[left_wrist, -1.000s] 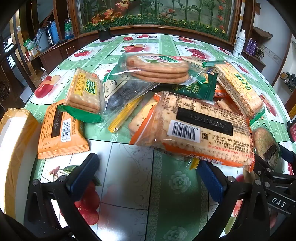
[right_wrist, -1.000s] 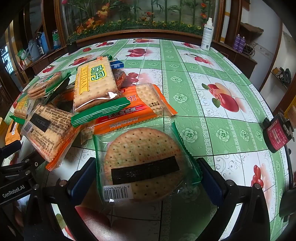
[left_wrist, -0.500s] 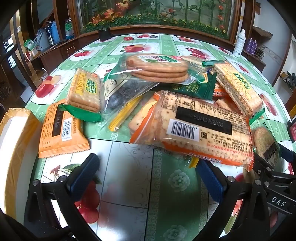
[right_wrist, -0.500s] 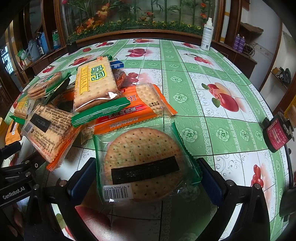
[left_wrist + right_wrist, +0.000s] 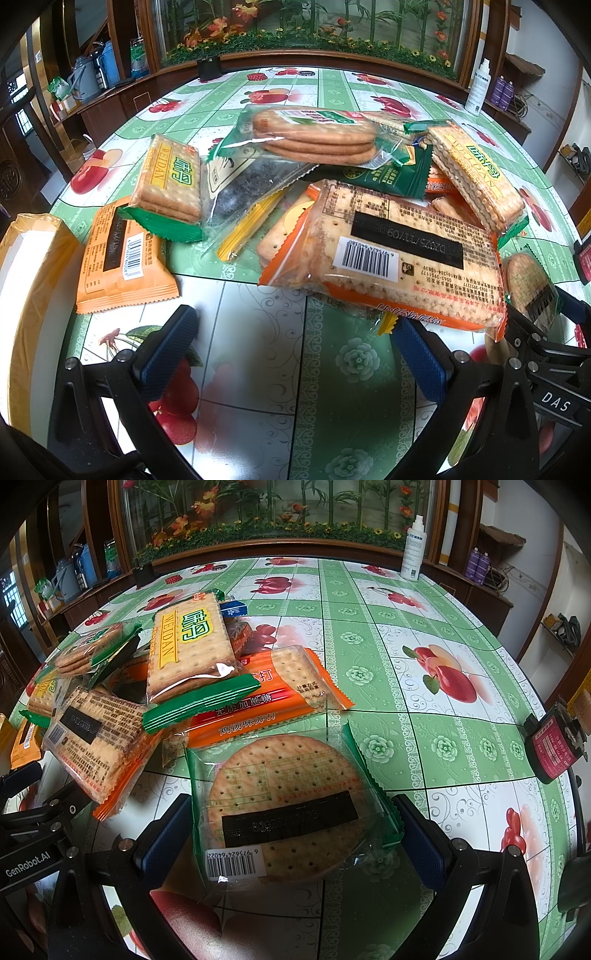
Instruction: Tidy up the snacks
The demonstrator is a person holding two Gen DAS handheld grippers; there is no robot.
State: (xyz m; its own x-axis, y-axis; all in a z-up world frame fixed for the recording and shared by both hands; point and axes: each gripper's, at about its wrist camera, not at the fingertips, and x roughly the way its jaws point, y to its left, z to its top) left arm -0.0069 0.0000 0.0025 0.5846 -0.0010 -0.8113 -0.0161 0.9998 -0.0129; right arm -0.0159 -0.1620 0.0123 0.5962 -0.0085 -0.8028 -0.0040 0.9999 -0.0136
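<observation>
Right tongs (image 5: 291, 834) are spread wide around the round cracker pack (image 5: 286, 806), which lies flat on the bench (image 5: 424, 635) at the edge of the snack pile (image 5: 192, 672). Left tongs (image 5: 295, 354) are spread over bare cloth. Squeeze too hard and that cracker probably snaps, or the slick wrapper slips out.

A round table (image 5: 436, 627) in a green, fruit-printed cloth is carrying a heap of cracker packs (image 5: 369, 206). An orange pack (image 5: 118, 258) is lying flat at the heap's left; a round-cracker pack (image 5: 284, 805) is resting at its right. A white bottle (image 5: 413, 548) is standing at the far edge, and a red canister (image 5: 552, 746) is sitting at the right rim.
</observation>
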